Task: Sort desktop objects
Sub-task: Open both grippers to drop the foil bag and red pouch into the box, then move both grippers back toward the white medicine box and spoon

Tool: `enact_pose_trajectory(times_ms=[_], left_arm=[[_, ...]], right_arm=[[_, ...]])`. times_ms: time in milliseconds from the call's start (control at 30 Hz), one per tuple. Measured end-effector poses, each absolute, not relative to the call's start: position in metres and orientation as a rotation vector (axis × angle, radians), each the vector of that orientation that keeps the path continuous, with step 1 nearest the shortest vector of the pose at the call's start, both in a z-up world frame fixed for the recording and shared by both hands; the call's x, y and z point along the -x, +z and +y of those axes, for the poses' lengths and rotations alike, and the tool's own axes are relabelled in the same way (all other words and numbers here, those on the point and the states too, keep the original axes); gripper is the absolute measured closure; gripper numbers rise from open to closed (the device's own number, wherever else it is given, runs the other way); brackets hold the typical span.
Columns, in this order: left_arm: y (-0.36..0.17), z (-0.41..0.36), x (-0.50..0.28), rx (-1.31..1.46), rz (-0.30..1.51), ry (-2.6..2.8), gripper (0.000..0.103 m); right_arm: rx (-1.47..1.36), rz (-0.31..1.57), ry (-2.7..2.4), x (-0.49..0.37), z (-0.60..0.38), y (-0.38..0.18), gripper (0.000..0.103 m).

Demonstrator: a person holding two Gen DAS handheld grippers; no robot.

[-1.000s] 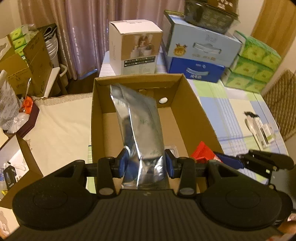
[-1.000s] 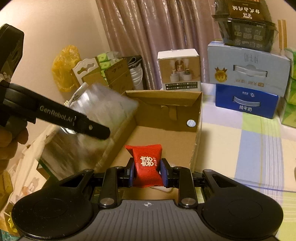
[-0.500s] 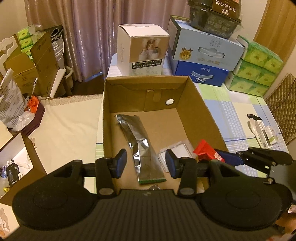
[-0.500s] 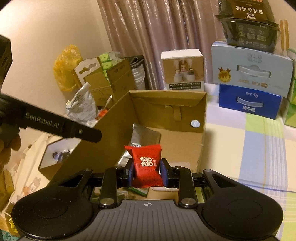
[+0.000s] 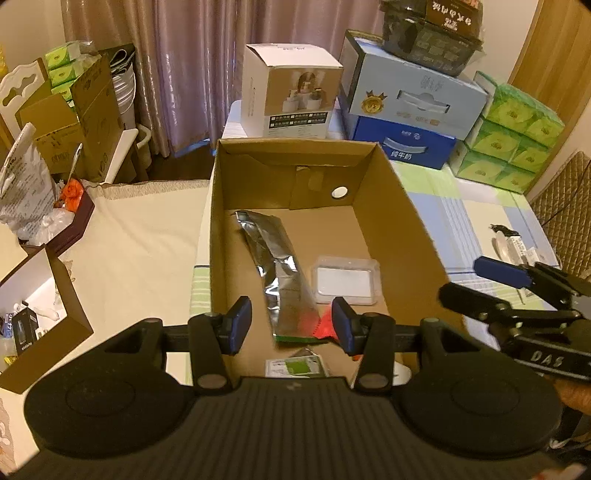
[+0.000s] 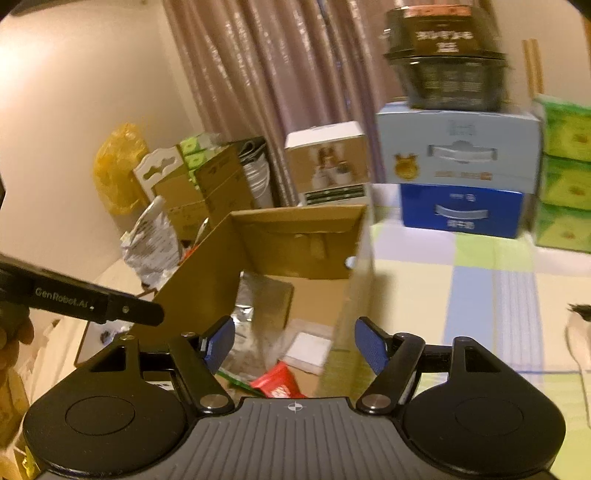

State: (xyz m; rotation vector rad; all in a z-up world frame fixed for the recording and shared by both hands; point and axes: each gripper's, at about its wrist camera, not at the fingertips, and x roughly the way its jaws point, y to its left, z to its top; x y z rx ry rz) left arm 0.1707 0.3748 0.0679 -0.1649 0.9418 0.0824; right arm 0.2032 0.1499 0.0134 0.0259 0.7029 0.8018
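An open cardboard box (image 5: 406, 221) stands on the table, and both grippers hover over its near end. A silver foil pouch (image 5: 277, 266) and a clear plastic case (image 5: 345, 280) lie flat on its floor. My left gripper (image 5: 291, 328) is opening, with nothing pressed between its blue pads. My right gripper (image 6: 295, 343) is opening too, also with nothing between its pads. Below it, in the box (image 6: 207, 266), a red packet (image 6: 275, 380) shows beside the pouch (image 6: 258, 295). The left wrist view shows that packet (image 5: 319, 325) as a red blur, with the right gripper (image 5: 476, 284) at the box's right.
Behind the box stand a white product box (image 5: 291, 96), two stacked blue cartons (image 5: 413, 92) under a black bowl (image 5: 432, 33), and green tissue packs (image 5: 517, 136). A spoon and small packets (image 5: 513, 247) lie on the checked cloth at right. Boxes and bags crowd the left.
The left gripper let go of the silver pouch, which now lies flat in the box. The right gripper opened and the red packet dropped out of it into the box.
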Motion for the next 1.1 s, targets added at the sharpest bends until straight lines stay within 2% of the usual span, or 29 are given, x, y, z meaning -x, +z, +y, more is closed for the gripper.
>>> enact_pose_trajectory(times_ms=[300, 367, 500, 567, 900, 1100], left_arm=[[0.095, 0.334, -0.153, 0.153, 0.88, 0.054, 0.049], [0.102, 0.318, -0.15, 0.128, 0.859, 0.037, 0.042], [0.104, 0.282, -0.148, 0.114, 0.861, -0.013, 0.041], [0.104, 0.263, -0.148, 0.104, 0.862, -0.036, 0.038], [0.103, 0.172, -0.143, 0.058, 0.826, -0.17, 0.016], [0.093, 0.132, -0.147, 0.038, 0.834, -0.221, 0.01]], right_arm=[[-0.027, 0.69, 0.747, -0.191, 0.085, 0.036, 0.018], [-0.017, 0.681, 0.72, -0.188, 0.065, 0.038, 0.017], [-0.031, 0.692, 0.671, -0.183, 0.026, 0.038, 0.017], [-0.031, 0.697, 0.65, -0.181, 0.008, 0.039, 0.016], [-0.033, 0.694, 0.554, -0.174, -0.071, 0.044, 0.006], [-0.031, 0.694, 0.498, -0.17, -0.106, 0.044, 0.002]])
